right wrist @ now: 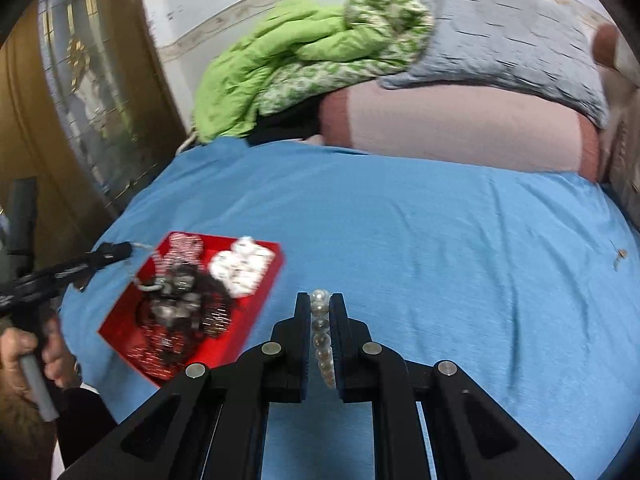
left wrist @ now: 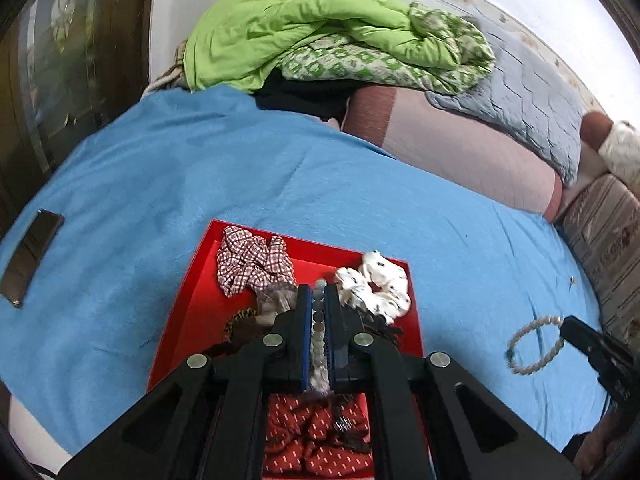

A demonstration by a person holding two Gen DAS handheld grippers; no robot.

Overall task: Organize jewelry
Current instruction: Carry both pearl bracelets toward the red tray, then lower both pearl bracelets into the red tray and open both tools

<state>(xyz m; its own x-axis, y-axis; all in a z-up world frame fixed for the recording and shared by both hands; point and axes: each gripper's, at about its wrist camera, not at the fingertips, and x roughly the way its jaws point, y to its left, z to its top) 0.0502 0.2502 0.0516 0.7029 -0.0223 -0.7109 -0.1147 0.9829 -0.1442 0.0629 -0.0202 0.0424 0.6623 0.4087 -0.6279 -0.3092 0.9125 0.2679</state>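
Note:
A red tray (left wrist: 192, 300) lies on the blue bed sheet (left wrist: 200, 168), holding a plaid scrunchie (left wrist: 252, 264), a white dotted scrunchie (left wrist: 376, 284), a red patterned scrunchie (left wrist: 316, 444) and dark hair pieces. My left gripper (left wrist: 319, 292) is shut on a string of pale round beads (left wrist: 319, 328) above the tray. My right gripper (right wrist: 321, 300) is shut on a pearl bead bracelet (right wrist: 322, 336) and holds it above the sheet, right of the tray (right wrist: 264, 280). In the left wrist view the bracelet (left wrist: 534, 346) hangs as a ring from the right gripper's tip (left wrist: 570, 326).
A dark phone (left wrist: 34, 256) lies on the sheet at the left. A green quilt (left wrist: 304, 28), a grey quilt (left wrist: 532, 100) and a pink pillow (left wrist: 460, 152) pile up at the far side. A small object (right wrist: 620, 256) lies on the sheet at the right. A wooden door (right wrist: 80, 80) stands left.

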